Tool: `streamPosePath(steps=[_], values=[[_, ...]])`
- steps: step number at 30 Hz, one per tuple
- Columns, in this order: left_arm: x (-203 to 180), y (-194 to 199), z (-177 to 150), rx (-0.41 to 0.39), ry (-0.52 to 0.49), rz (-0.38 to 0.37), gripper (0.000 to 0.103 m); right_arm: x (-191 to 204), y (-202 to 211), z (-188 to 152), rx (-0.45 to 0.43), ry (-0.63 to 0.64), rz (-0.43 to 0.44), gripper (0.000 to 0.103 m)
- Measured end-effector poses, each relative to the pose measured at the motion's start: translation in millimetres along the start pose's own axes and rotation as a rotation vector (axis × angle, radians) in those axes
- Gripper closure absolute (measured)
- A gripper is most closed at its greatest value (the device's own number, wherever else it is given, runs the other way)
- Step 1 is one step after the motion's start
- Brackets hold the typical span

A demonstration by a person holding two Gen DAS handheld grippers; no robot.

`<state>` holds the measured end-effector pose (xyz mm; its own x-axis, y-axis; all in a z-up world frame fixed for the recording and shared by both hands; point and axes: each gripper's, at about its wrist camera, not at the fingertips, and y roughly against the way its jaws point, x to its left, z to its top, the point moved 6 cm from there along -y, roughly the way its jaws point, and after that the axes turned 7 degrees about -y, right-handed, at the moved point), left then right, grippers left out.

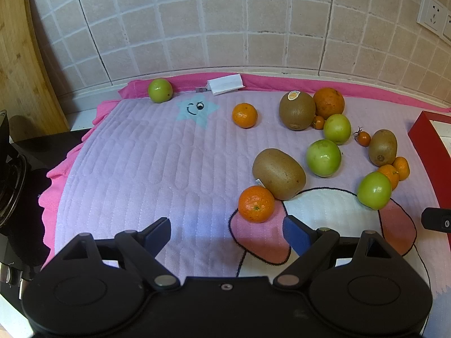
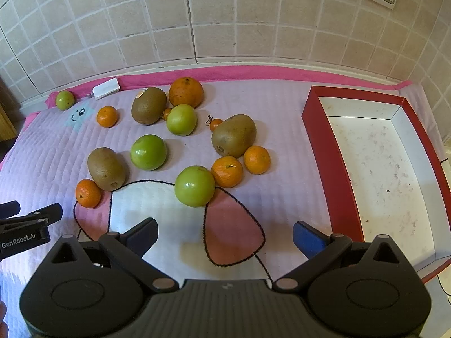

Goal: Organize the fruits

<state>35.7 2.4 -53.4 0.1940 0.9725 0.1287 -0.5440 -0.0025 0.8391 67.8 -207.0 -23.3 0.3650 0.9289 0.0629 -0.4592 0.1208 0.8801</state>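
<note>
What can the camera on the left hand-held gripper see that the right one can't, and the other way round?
Only the left view shows the wooden board and dark gear at the far left. Only the right view shows the inside of the red box, white and holding no fruit. Both show the fruit on the pink mat, such as the stickered kiwi, and each open hand-held gripper: left, right.

Bare mat (image 2: 282, 129) lies open at twelve o'clock between the fruit cluster (image 2: 180, 146) at eleven and the red box (image 2: 332, 163) walling off two o'clock.
</note>
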Motion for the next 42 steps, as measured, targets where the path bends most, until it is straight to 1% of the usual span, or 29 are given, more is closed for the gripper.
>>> streamPosePath(steps=[22,35,38,40,42], values=[[1,3,2,-0.002,0.002,-0.002,0.001,1,2,0,-0.004,-0.001,-0.001,0.000],[5,3,-2,0.007,0.017,-0.023,0.001,1,6,-4,-0.012,-0.004,0.008,0.000],[13,1,0,0.013,0.034,-0.039,0.001,6,8,-5,-0.032,0.025,0.030,0.000],[20,0,3,0.012,0.041,-0.051,0.001,14,10,-5,-0.056,0.062,0.078,0.000],[30,-2,7,0.012,0.048,-0.047,0.001,24,12,-5,-0.067,0.096,0.134,0.000]])
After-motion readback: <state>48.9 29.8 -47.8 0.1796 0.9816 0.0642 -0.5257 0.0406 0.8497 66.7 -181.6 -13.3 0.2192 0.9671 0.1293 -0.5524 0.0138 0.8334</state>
